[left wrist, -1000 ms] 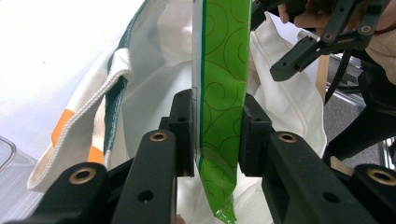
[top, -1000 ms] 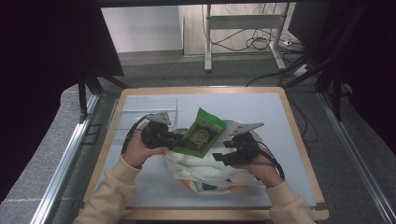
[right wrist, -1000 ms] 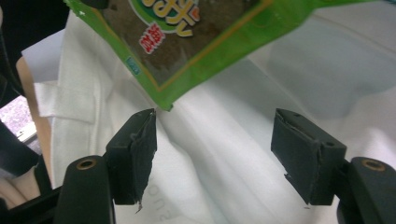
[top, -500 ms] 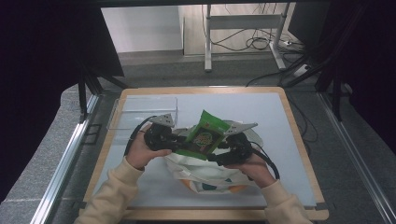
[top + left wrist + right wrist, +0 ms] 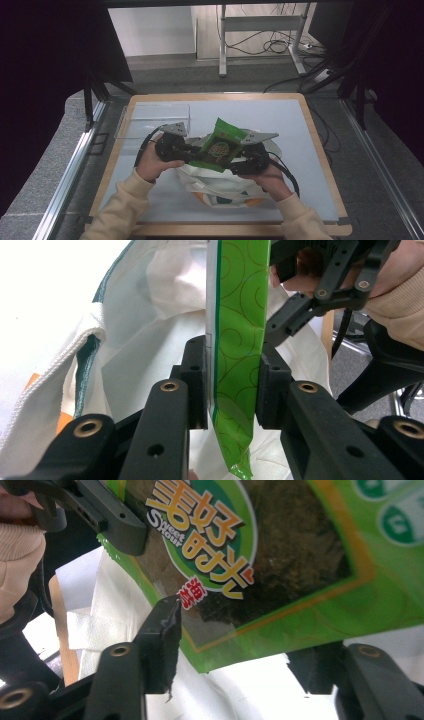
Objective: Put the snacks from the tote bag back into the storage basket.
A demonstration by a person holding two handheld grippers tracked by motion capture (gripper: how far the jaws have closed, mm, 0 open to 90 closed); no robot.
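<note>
A green snack packet (image 5: 220, 145) hangs tilted above a white cloth bag (image 5: 225, 187) that lies on the table. My left gripper (image 5: 192, 152) is shut on the packet's left edge; in the left gripper view the pads (image 5: 197, 380) pinch the green film (image 5: 240, 315). My right gripper (image 5: 235, 165) is at the packet's lower right, open. In the right gripper view its jaws stand wide apart around the packet's lower corner (image 5: 280, 570), one in front, one partly hidden behind. The bag's cloth (image 5: 115, 610) lies below.
A clear plastic tray (image 5: 150, 117) stands at the table's back left. The pale tabletop (image 5: 290, 120) has a wooden rim. A metal rail runs along the left side, and cables lie on the floor beyond the table.
My right gripper has moved left, in to the packet's lower corner. The left gripper and packet shifted slightly right and stayed above the bag.
</note>
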